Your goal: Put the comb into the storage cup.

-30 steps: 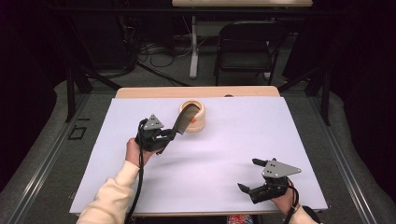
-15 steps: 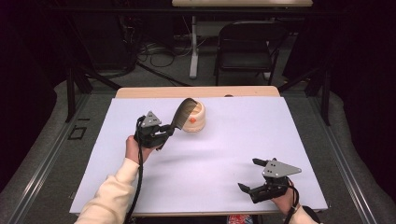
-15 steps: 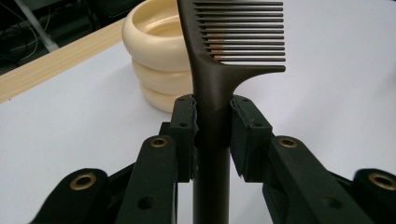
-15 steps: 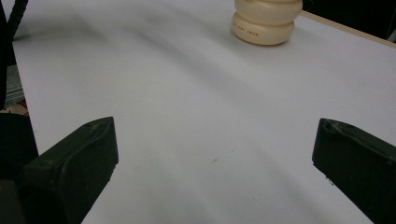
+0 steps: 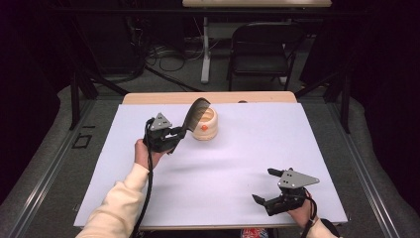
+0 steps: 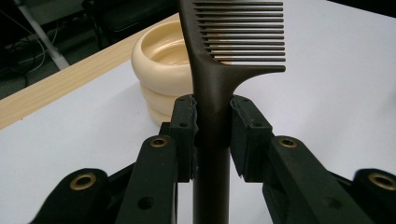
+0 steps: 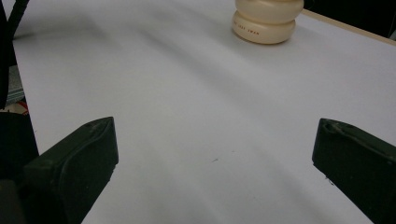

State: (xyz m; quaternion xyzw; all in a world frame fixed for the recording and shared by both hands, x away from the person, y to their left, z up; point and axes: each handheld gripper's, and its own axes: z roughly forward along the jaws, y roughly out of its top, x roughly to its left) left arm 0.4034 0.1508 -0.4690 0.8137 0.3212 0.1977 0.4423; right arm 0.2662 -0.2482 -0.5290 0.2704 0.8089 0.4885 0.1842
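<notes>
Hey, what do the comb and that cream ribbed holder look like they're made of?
Comb: probably moulded plastic, dark brown and matte, going by its even, thin teeth. Holder: cream with a soft sheen on its rounded rings; glazed ceramic or smooth plastic, the look leaves it open.

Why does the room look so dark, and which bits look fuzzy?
High view: the white table is lit, the room behind stays dark. Left gripper view: the comb is sharp, the cream pot behind slightly soft. Right gripper view: the near tongs look blurry.
</notes>
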